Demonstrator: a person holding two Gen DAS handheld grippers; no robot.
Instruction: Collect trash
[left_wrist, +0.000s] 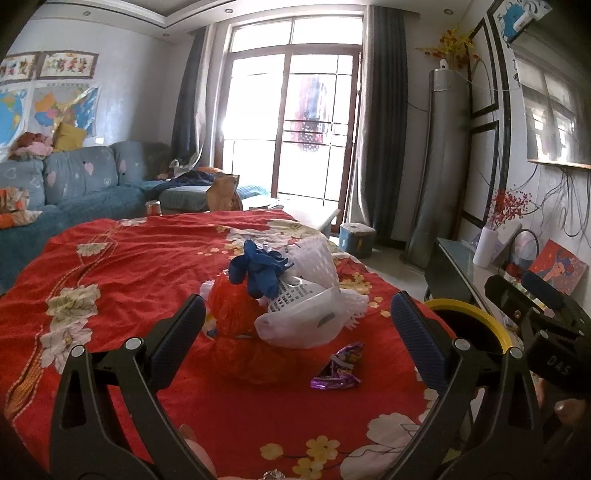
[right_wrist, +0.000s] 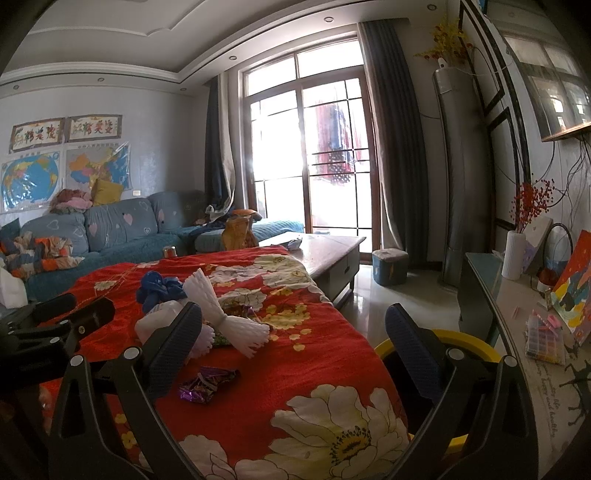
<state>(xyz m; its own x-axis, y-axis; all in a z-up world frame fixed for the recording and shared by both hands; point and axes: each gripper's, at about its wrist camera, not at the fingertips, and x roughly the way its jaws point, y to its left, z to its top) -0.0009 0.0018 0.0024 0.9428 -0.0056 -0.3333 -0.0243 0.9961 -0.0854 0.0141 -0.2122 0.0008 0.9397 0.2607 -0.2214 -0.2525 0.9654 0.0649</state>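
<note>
A pile of trash lies on the red flowered cloth (left_wrist: 122, 266): a red plastic bag (left_wrist: 236, 317), a blue glove (left_wrist: 258, 271), white foam netting (left_wrist: 317, 266) and a white bag (left_wrist: 299, 328). A purple wrapper (left_wrist: 338, 371) lies nearer, also in the right wrist view (right_wrist: 207, 384). My left gripper (left_wrist: 297, 332) is open and empty, just short of the pile. My right gripper (right_wrist: 291, 343) is open and empty, at the table's right edge over a yellow-rimmed black bin (right_wrist: 454, 339), which also shows in the left wrist view (left_wrist: 476, 317).
A blue sofa (left_wrist: 85, 184) stands behind at left, a coffee table (right_wrist: 332, 251) beyond the cloth, a small blue stool (right_wrist: 389, 266) on the floor. A side cabinet (right_wrist: 517, 302) with a white vase (right_wrist: 513, 254) and paintings runs along the right wall.
</note>
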